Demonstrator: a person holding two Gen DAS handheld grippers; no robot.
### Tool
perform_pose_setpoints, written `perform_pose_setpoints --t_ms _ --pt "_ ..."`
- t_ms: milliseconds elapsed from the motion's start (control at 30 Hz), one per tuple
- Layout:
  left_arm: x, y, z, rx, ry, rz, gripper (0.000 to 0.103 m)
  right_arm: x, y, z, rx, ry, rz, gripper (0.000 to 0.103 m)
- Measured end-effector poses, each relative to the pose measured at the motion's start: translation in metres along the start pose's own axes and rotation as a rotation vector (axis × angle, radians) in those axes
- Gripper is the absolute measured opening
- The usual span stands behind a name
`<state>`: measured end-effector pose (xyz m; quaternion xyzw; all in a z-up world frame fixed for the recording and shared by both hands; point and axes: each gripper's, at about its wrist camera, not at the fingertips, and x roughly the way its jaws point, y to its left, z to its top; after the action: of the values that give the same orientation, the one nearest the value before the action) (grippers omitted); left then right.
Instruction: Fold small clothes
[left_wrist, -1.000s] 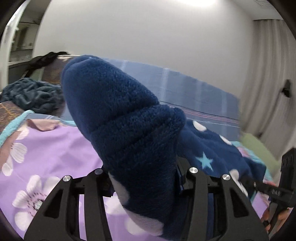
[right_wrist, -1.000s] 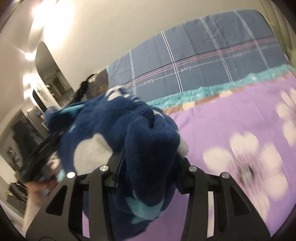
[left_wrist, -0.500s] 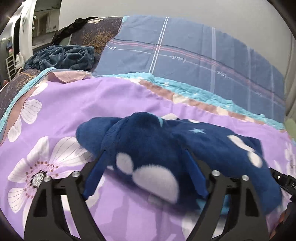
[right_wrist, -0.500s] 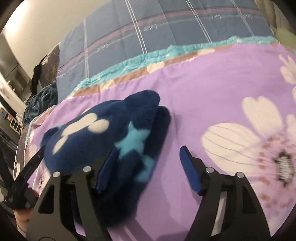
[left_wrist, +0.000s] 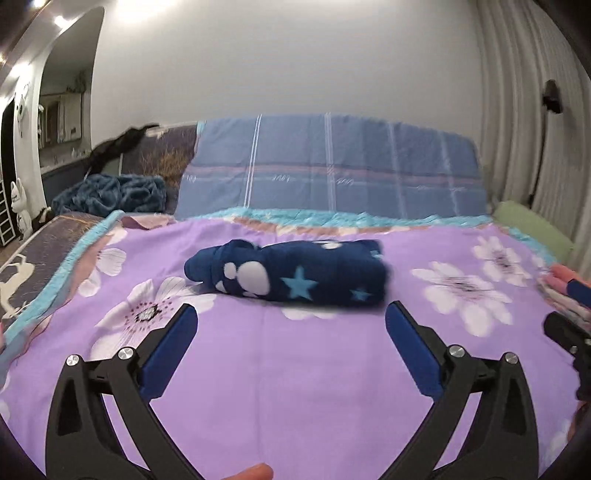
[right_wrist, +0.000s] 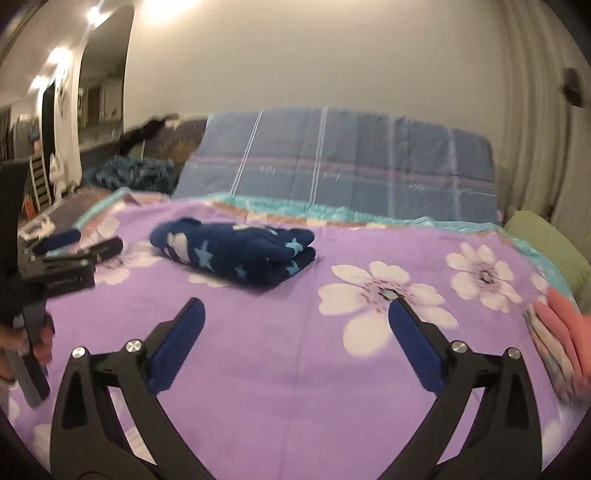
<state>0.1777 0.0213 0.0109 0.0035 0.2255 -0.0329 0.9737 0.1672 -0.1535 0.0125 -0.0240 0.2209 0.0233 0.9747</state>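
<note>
Left wrist view: left gripper (left_wrist: 291, 325) above the bed, jaws spread wide and opening, nothing between them, touching nothing.
Right wrist view: right gripper (right_wrist: 295, 321) likewise spread wide and opening, empty, with only bedspread between its fingers.
Gripper build: black plastic arms with silver screws; flat blue pads (left_wrist: 173, 345) on the inner faces of the fingers.
Folded garment: dark navy fleece bundle (left_wrist: 295, 273), plush and fuzzy, with white paw prints and light blue stars; folded into a thick oblong, lying on the bedspread beyond both grippers, apart from them.
Same garment, right wrist view: (right_wrist: 236, 254) lies left of centre, layered fold edges facing right.
Bedspread: smooth purple cloth (left_wrist: 295, 387) with large white flowers and a turquoise border.
Pillow area: blue plaid fabric (left_wrist: 332, 173) propped up at the head of the bed.
Other cloth: crumpled dark teal blanket (left_wrist: 110, 194) at far left; pink folded items (right_wrist: 561, 332) at the right edge, blurred.
</note>
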Motion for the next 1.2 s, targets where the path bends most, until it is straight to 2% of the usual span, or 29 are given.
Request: perform_pose_setpoints --t_ms 67,167,267,400,733,1200 --pt "-0.037 -0.013 -0.008 0.004 -0.023 -0.001 0.102 -0.038 -0.003 -0.012 0.031 -0.043 -0.032 0.101" --pt "-0.084 -0.031 -0.019 0.030 -0.053 -0.016 0.102 -0.073 -0.007 -0.028 0.047 -0.037 -0.071 0.101" --pt "-0.118 -0.047 -0.028 0.073 -0.068 -0.018 0.102 -0.102 -0.010 -0.039 0.074 -0.022 -0.077 0.101" --pt "-0.148 -0.058 -0.041 0.088 -0.045 -0.068 0.102 -0.127 -0.013 -0.048 0.115 -0.010 -0.093 0.101" --pt "-0.179 -0.064 -0.059 0.105 -0.044 -0.065 0.102 -0.154 -0.002 -0.055 0.133 0.000 -0.118 0.101" --pt "-0.178 -0.065 -0.066 0.122 -0.001 -0.042 0.102 -0.159 0.001 -0.058 0.131 0.017 -0.115 0.101"
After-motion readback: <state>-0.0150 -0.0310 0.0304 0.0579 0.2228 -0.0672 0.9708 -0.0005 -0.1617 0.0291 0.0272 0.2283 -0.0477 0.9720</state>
